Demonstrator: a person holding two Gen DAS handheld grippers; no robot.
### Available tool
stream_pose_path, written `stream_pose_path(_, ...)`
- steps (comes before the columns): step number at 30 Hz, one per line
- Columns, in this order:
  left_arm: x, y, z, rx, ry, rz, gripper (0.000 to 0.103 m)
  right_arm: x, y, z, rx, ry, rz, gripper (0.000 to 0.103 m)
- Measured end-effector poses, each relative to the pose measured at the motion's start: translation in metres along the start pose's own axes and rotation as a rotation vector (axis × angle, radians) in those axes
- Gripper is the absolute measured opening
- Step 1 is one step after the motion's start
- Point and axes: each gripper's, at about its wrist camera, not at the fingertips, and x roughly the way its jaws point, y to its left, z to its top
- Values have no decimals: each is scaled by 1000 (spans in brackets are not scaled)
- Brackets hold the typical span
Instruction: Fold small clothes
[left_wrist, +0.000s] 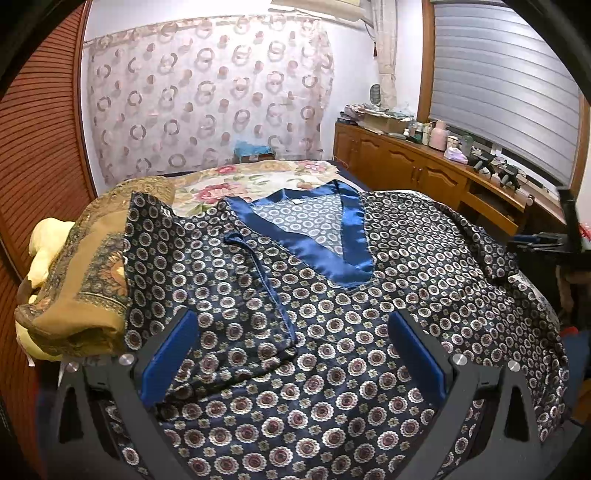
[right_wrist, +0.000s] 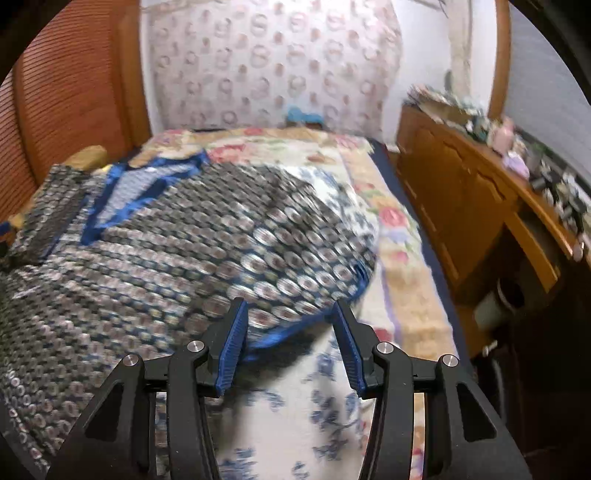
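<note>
Jaws of both grippers gape empty over the flat navy ring-patterned top (left_wrist: 332, 332), 1 sleeve folded in

Both wrist views: low over shirt (left_wrist: 332, 332)

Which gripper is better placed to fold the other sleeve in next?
Probably the right gripper: jaws open, at the blue-trimmed sleeve edge. The left gripper is open over the shirt middle, its sleeve already folded.

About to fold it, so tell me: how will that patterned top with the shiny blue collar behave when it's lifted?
The patterned top probably hangs limp: it already drapes and wrinkles over the bed. Its blue collar is glossy, so likely slippery. Looks thin and light.
</note>
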Motion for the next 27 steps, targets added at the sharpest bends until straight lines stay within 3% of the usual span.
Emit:
stream_pose_path(14, 0, -14, -12, 12, 14, -11, 103, 58, -54, 10, 156, 121, 27, 48)
stream_pose_path(16, -1, -14, -13, 11, 15, -12, 103, 60, -55, 11, 160, 110, 44, 42)
stream_pose_path(21, -2, -13, -14, 2, 11, -8, 103, 58, -49, 14, 121, 85, 12, 10)
stream_pose_path(25, -3, -10, -15, -10, 12, -8, 103, 54, -32, 20, 44, 62, -32, 3)
stream_pose_path(27, -3, -9, -15, -12, 12, -9, 103, 46, -20, 25, 8, 30, -7, 2)
